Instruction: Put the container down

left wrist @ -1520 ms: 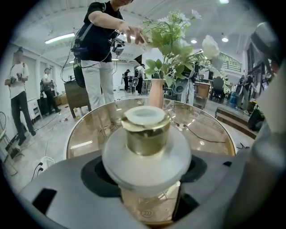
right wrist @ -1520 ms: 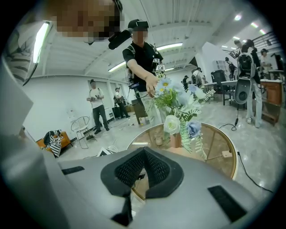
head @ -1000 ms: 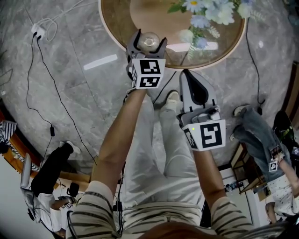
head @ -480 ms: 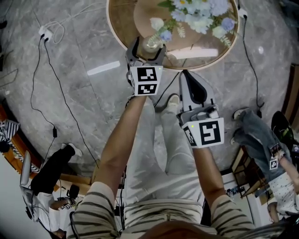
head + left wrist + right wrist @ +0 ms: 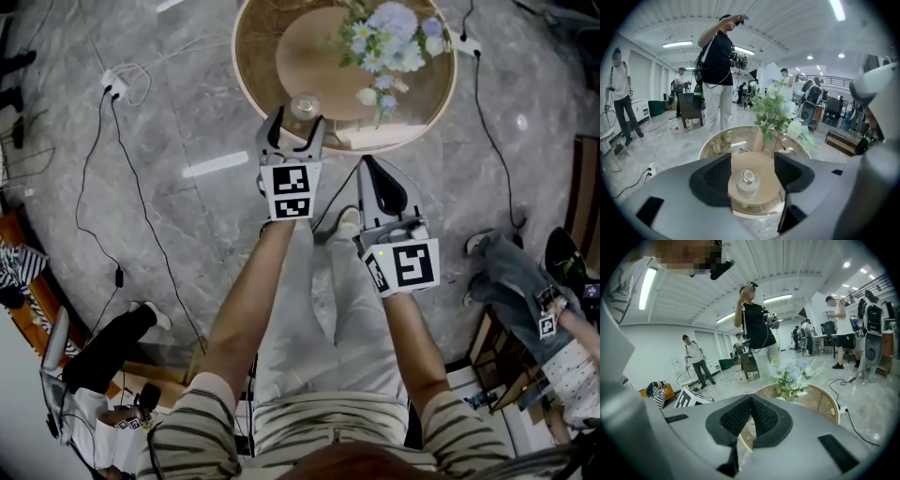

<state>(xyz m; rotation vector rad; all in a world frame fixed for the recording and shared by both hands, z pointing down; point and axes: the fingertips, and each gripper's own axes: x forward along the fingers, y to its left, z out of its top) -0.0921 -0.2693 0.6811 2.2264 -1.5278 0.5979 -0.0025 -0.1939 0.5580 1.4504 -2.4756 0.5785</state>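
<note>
Confirmed in the left gripper view only: clear gaps either side of the small clear glass container with gold cap (image 5: 748, 180), standing upright on the round glass-topped table (image 5: 251, 58) near its edge. Left gripper (image 5: 298, 118): jaws spread wide around the container, closing, touching nothing. Right gripper (image 5: 751, 409): jaws pressed together, empty, just off the table's rim.
</note>
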